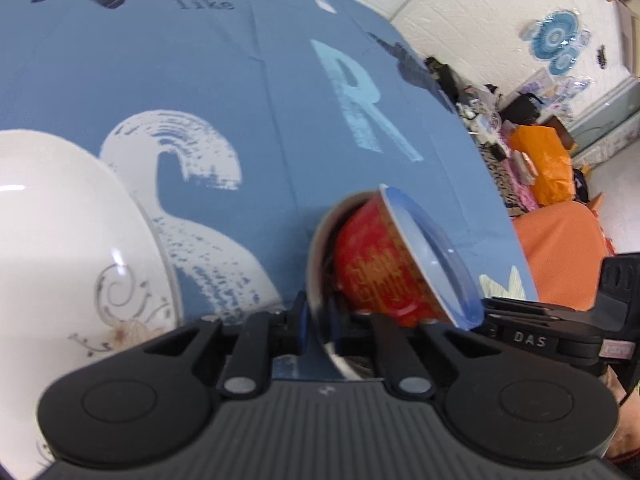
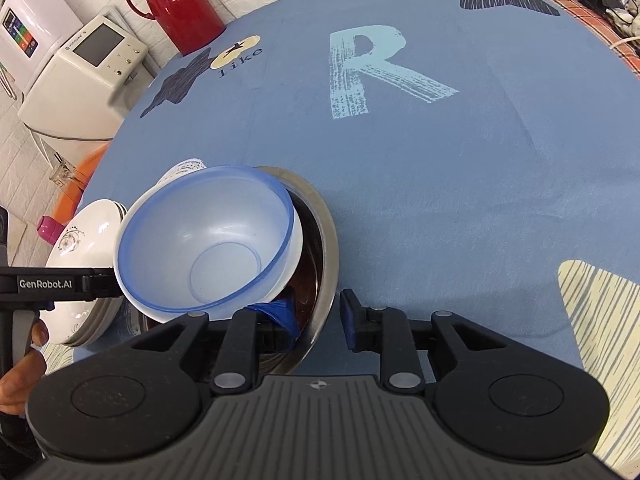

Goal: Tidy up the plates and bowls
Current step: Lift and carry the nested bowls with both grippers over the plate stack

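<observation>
Right wrist view shows the right tool [image 2: 316, 316] with its fingers apart, one on each side of the rim of a steel bowl [image 2: 326, 240] on the blue tabletop [image 2: 460, 180]; I cannot tell if they touch the rim. A red bowl with a blue rim and pale inside [image 2: 208, 240] sits tilted in the steel bowl. The left tool [image 2: 108, 282] comes in from the left and meets this bowl's rim. A white plate with flower pattern [image 2: 86, 248] lies just behind it.

Left wrist view shows the left tool [image 1: 320, 316] with the steel bowl [image 1: 316, 256] edge between its fingers, but whether it is clamped I cannot tell. The red bowl [image 1: 376, 264] leans inside. The white plate [image 1: 68, 232] is at the left.
</observation>
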